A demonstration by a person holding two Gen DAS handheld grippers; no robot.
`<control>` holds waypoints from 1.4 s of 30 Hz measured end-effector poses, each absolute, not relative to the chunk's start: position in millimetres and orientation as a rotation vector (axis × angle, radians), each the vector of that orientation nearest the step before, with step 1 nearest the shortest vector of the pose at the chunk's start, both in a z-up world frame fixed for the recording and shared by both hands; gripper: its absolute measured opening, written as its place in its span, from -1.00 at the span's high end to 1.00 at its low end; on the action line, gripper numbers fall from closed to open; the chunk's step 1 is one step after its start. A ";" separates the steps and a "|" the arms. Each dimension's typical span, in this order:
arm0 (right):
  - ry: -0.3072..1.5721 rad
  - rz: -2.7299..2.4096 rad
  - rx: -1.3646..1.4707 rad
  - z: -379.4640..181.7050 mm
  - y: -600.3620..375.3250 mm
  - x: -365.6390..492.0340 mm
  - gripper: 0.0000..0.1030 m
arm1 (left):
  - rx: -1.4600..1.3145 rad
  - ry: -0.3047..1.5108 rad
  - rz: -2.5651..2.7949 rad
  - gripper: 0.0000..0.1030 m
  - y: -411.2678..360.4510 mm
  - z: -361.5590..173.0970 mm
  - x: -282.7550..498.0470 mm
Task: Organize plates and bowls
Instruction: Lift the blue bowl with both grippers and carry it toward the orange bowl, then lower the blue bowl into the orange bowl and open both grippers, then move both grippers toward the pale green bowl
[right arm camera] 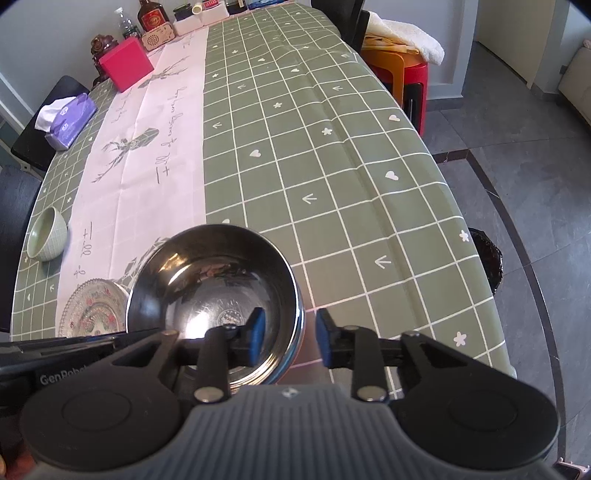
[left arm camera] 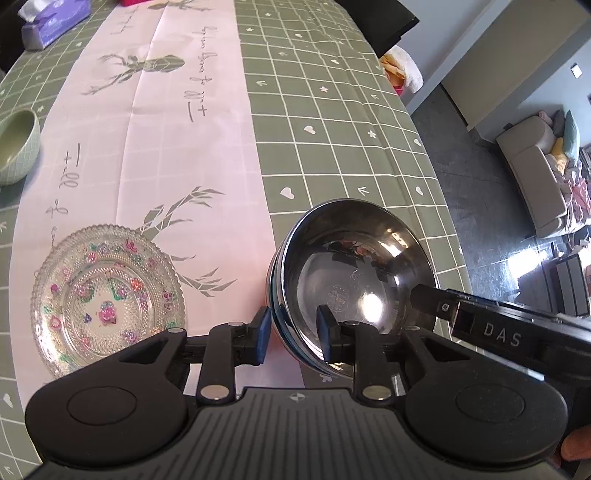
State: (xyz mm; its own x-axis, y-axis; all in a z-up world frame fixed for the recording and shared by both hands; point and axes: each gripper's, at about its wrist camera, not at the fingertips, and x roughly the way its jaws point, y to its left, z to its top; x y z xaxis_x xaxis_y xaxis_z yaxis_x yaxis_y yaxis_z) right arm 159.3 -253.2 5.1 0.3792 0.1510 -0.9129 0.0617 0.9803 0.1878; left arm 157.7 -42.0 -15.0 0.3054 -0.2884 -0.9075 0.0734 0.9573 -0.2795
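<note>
Left wrist view sits low and close behind the left gripper (left arm camera: 293, 330), looking forward and down along the fingers at the steel bowl (left arm camera: 354, 266), which fills lower centre-right. It faces down the length of the table; sofa (left arm camera: 535, 177) and floor off to the bowl's right.

Right wrist view sits close behind the right gripper (right arm camera: 288, 339), same general heading, slightly higher, steel bowl (right arm camera: 214, 280) lower centre-left.

Shared: the steel bowl, the glass plate (left arm camera: 107, 299) (right arm camera: 94, 308) left of the bowl, the green bowl (left arm camera: 16, 146) (right arm camera: 48, 234) farther left, the tissue pack (left arm camera: 55, 22) (right arm camera: 70, 120) far beyond the bowl, and the green grid tablecloth (left arm camera: 332, 129) (right arm camera: 332, 147). Each view catches the other gripper's body beside the bowl.
</note>
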 end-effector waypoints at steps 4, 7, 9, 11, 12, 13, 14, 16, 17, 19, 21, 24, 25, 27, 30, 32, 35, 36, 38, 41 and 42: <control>1.158 0.046 0.205 9.7 -255.6 157.2 0.26 | -0.159 1.195 -0.243 0.39 -40.6 -4.7 153.2; 1.131 0.032 0.187 13.8 -255.0 154.5 0.23 | -0.134 1.162 -0.257 0.36 -38.3 3.9 150.2; 1.106 0.034 0.155 17.6 -251.4 151.7 0.23 | -0.116 1.139 -0.271 0.34 -36.8 9.4 147.6; 1.087 0.028 0.128 21.3 -247.3 150.0 0.23 | -0.089 1.118 -0.277 0.32 -34.7 14.3 144.3; 1.088 0.034 0.130 22.7 -245.8 149.8 0.23 | -0.076 1.107 -0.279 0.32 -33.3 16.2 142.6; 1.091 0.043 0.139 24.4 -244.5 150.0 0.23 | -0.060 1.095 -0.281 0.32 -31.8 18.3 140.9; 1.094 0.049 0.151 25.9 -243.1 150.1 0.23 | -0.043 1.081 -0.281 0.32 -30.0 20.6 139.0; 1.095 0.054 0.163 29.0 -238.6 150.9 0.22 | -0.009 1.052 -0.285 0.32 -24.9 24.9 135.0; 1.091 0.054 0.157 30.8 -235.0 151.3 0.20 | 0.013 1.038 -0.289 0.32 -22.5 26.4 133.0; 1.084 0.057 0.144 34.3 -227.4 152.6 0.17 | 0.050 1.016 -0.296 0.31 -17.3 29.2 128.6; 1.088 0.072 0.146 37.0 -218.4 154.7 0.16 | 0.074 1.003 -0.294 0.25 -9.4 31.3 125.0; 1.090 0.099 0.143 41.7 -200.7 157.8 0.09 | 0.099 0.990 -0.282 0.21 6.4 32.6 120.2; 1.086 0.110 0.134 43.4 -194.0 158.4 0.05 | 0.101 0.990 -0.273 0.20 12.8 32.3 119.4; 1.083 0.134 0.117 46.1 -179.7 159.8 0.03 | 0.096 0.994 -0.254 0.20 26.1 30.6 119.1; 1.080 0.178 0.100 48.7 -156.1 162.8 -0.06 | 0.069 1.005 -0.217 0.20 50.0 26.9 120.4; 1.083 0.209 0.089 49.0 -139.6 165.5 -0.09 | 0.051 1.004 -0.190 0.15 66.2 22.9 122.3; 1.091 0.248 0.080 46.8 -116.8 171.1 -0.14 | 0.018 0.989 -0.139 0.09 91.4 15.4 127.5; 1.097 0.259 0.080 45.4 -109.6 173.4 -0.15 | 0.004 0.987 -0.121 0.08 100.0 12.7 129.8; 1.109 0.281 0.079 41.7 -94.0 179.0 -0.16 | -0.029 0.989 -0.088 0.05 117.7 8.2 133.8; 1.118 0.307 0.071 37.5 -73.5 188.2 -0.16 | -0.067 0.991 -0.055 0.05 139.1 3.2 141.0; 1.118 0.312 0.068 36.4 -67.9 191.5 -0.16 | -0.077 0.990 -0.044 0.05 145.5 2.3 143.6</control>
State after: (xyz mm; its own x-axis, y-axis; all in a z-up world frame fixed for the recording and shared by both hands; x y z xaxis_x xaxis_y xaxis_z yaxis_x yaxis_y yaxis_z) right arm 191.5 -67.9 36.4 0.3985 0.2804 -0.8733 -0.2124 0.9545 0.2095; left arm 143.6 145.5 2.3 0.5481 -0.0723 -0.8333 0.0020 0.9964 -0.0852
